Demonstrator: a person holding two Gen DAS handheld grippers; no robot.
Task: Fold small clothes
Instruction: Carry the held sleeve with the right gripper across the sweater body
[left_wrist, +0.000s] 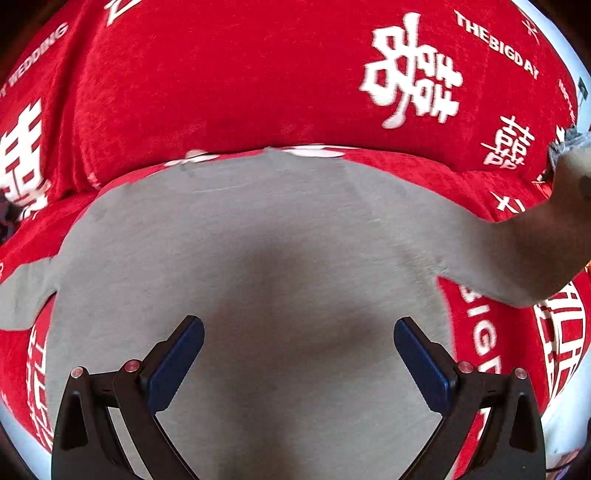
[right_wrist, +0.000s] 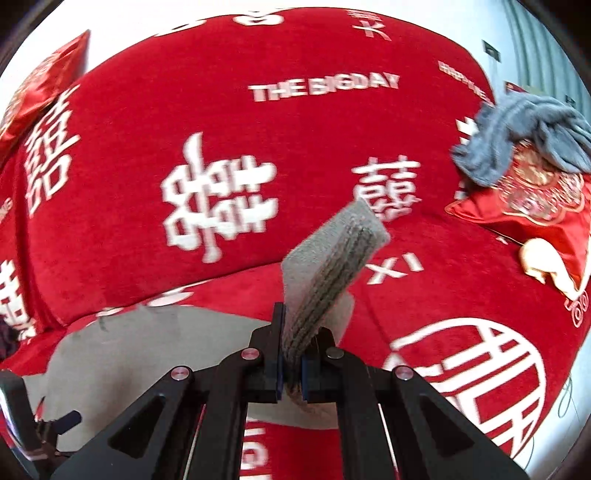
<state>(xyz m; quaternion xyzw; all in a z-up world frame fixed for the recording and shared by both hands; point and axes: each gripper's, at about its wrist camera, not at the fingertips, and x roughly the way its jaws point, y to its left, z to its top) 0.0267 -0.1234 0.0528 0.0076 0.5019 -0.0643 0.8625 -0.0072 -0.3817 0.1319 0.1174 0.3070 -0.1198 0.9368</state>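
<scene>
Grey shirt spread on the red blanket.
Right tool is clamped on a sleeve, lifted clear of the blanket; left tool hangs wide apart over the shirt body, holding nothing.

A bedroom in a home: a red wedding bedspread printed with double-happiness characters fills the view ahead of the right gripper, an embroidered red cushion lying off to its right.
</scene>
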